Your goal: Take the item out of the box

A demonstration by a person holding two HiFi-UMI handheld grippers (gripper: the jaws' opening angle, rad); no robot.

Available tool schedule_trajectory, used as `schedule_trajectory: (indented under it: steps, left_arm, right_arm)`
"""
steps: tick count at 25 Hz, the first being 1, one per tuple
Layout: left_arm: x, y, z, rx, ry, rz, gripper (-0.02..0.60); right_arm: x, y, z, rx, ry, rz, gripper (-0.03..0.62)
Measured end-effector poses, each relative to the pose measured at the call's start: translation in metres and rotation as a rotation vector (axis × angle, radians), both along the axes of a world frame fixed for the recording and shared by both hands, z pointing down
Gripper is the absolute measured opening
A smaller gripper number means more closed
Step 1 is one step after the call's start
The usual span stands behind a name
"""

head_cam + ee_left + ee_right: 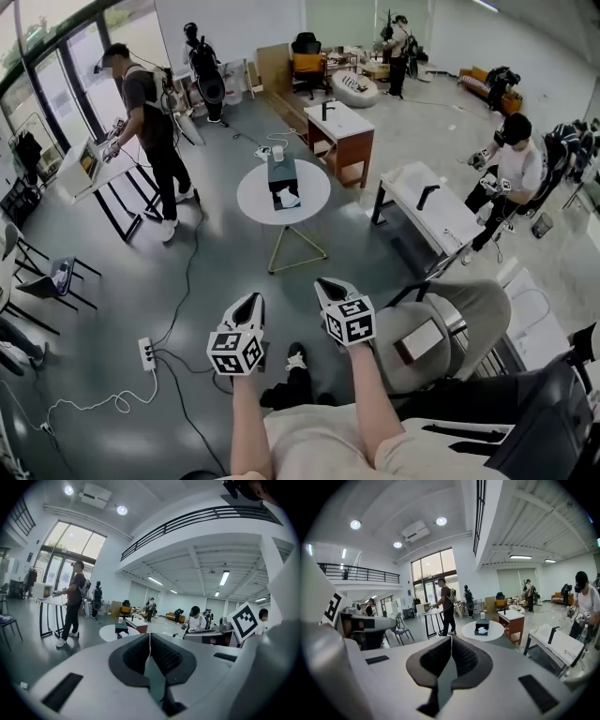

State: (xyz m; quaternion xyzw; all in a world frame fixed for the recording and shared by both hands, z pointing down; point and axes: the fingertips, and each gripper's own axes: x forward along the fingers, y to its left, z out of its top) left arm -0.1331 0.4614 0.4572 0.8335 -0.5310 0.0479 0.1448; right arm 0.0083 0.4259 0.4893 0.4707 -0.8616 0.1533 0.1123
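A dark teal box (282, 176) stands on a small round white table (309, 202) a few steps ahead, with a white item (288, 198) poking out of its top. A white cup (277, 152) is behind it. My left gripper (254, 299) and right gripper (324, 284) are held up side by side in the air, well short of the table, both shut with nothing between the jaws. In the left gripper view the black pads (161, 653) meet, and the box (121, 626) is small and far off. The right gripper view also shows closed pads (464, 656) and the box (481, 628) ahead.
A person (150, 117) stands at a white desk on the left; another sits at the right (514, 173). A wooden desk (340, 131) and a long white table (433, 208) lie beyond. A grey chair (448, 328) is close on my right. A power strip (146, 353) with cables lies on the floor.
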Motion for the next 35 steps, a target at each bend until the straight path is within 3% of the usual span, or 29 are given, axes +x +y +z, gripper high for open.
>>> schedule_trajectory:
  steps: [3, 8, 13, 22, 28, 35]
  left_arm:
    - [0.005, -0.014, 0.001, -0.005, 0.014, 0.018, 0.023]
    - [0.010, -0.053, 0.009, -0.019, 0.025, 0.029, 0.023]
    - [0.007, -0.109, 0.001, -0.004, 0.056, 0.005, 0.023]
    - [0.024, -0.205, 0.012, -0.025, 0.080, 0.068, 0.023]
    - [0.022, -0.271, 0.009, -0.030, 0.134, 0.089, 0.023]
    - [0.018, -0.330, 0.011, 0.005, 0.205, 0.145, 0.021]
  right_arm:
    - [0.001, -0.006, -0.006, 0.012, -0.045, -0.014, 0.035]
    - [0.019, -0.031, 0.008, -0.061, -0.116, 0.021, 0.037]
    - [0.034, -0.076, 0.011, -0.078, -0.111, 0.064, 0.037]
    - [0.031, -0.152, 0.019, -0.105, -0.075, 0.061, 0.037]
    - [0.022, -0.203, 0.006, -0.098, -0.111, 0.041, 0.035]
    - [0.036, -0.255, 0.005, -0.092, -0.144, 0.168, 0.035]
